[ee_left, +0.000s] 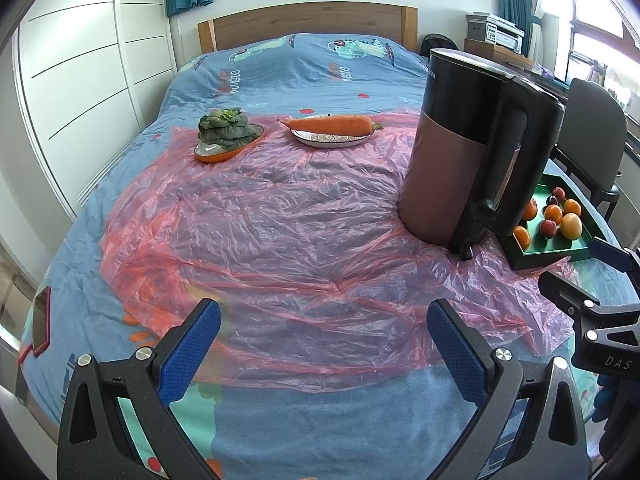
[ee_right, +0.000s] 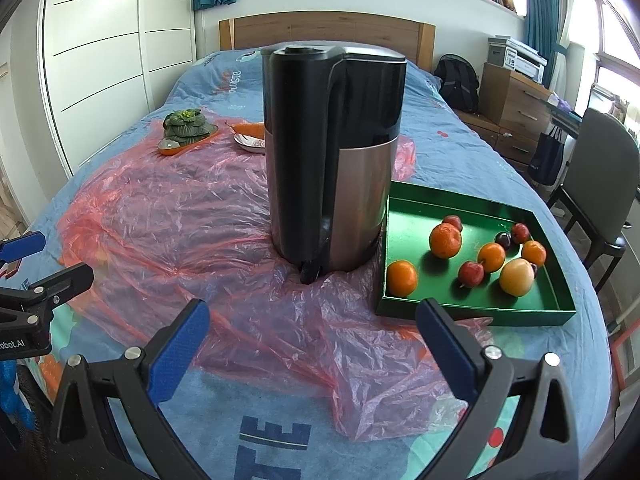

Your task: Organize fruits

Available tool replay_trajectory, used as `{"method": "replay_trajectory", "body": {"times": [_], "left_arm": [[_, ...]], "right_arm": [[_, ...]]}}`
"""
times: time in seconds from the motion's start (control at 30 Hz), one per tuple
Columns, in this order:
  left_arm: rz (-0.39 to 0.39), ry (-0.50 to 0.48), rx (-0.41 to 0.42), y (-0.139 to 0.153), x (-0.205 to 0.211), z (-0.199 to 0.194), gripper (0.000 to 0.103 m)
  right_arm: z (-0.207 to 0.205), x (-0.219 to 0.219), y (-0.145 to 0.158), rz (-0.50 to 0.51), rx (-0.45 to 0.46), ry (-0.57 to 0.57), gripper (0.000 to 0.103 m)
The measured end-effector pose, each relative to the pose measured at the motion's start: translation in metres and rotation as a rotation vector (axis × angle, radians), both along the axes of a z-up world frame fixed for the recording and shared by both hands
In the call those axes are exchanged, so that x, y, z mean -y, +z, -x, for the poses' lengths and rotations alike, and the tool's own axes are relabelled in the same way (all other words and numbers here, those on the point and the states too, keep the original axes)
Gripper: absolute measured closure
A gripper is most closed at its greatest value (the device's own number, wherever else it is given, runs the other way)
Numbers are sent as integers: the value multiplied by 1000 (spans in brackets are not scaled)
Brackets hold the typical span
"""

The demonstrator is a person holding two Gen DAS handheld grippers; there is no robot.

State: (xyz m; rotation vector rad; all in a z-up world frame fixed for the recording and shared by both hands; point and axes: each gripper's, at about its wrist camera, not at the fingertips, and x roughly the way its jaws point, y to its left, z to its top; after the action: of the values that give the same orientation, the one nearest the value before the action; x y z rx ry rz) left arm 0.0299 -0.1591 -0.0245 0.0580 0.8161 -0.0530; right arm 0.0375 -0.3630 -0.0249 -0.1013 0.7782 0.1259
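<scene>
Fruits, round oranges, small red plums and one yellow peach, were seen loose in a green tray beside the kettle; both the left gripper and right gripper were held spread, empty.

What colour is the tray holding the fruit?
Green, inside and out. The tray shows best in the right wrist view.

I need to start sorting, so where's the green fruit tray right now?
In the right wrist view, the green tray lies on the bed, right of the kettle, just ahead of the open right gripper.
</scene>
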Motion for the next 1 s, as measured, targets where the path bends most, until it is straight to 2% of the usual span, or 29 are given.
{"method": "replay_trajectory", "body": {"times": [1.0], "left_arm": [[4,15,10,3,-15,5,2]], "right_arm": [[-1,-21,-1,-6,-10,27,0]]}}
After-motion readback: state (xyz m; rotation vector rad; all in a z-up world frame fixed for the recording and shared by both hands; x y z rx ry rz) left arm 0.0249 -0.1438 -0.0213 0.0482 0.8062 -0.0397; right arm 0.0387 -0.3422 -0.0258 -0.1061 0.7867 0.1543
